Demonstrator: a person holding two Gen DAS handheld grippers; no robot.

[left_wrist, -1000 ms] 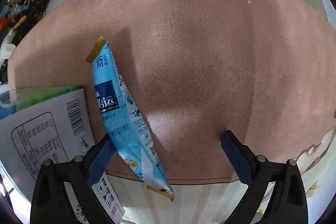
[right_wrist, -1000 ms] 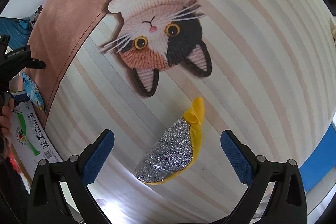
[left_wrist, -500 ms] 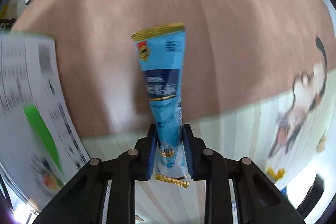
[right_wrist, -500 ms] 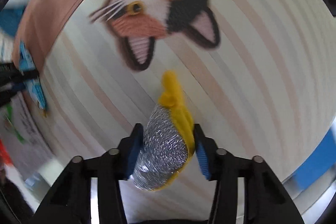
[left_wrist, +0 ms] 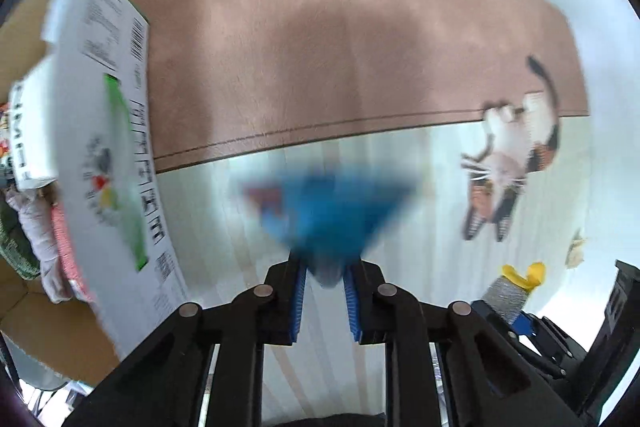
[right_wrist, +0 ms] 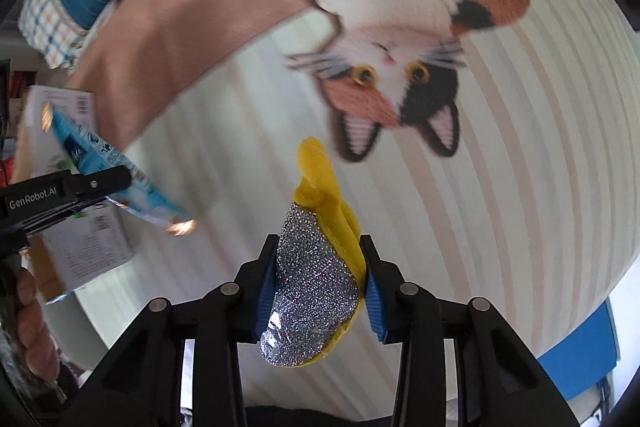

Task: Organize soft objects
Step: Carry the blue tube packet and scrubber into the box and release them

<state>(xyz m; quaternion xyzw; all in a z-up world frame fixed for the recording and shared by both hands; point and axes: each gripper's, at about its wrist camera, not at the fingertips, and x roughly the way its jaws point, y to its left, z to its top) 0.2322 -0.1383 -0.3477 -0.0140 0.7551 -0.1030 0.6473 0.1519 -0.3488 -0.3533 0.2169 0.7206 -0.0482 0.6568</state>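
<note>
My left gripper [left_wrist: 325, 269] is shut on a blue sachet [left_wrist: 328, 211], which is blurred and lifted above the striped mat. The same sachet [right_wrist: 116, 163] shows in the right wrist view, held in the left gripper [right_wrist: 100, 183] at the left. My right gripper [right_wrist: 320, 267] is shut on a silver and yellow scrub pad [right_wrist: 316, 283], held above the mat. The pad [left_wrist: 510, 293] also shows at the lower right of the left wrist view.
A white printed cardboard box [left_wrist: 108, 155] stands open at the left with cloth items inside. The mat has a pink band [left_wrist: 340, 47], cream stripes and a calico cat picture [right_wrist: 404, 67]. A checked cloth [right_wrist: 48, 23] lies at the far left.
Both grippers closed from open onto their items, the left on the sachet and the right on the scrub pad, and lifted them off the mat. The left view swung toward the box.
</note>
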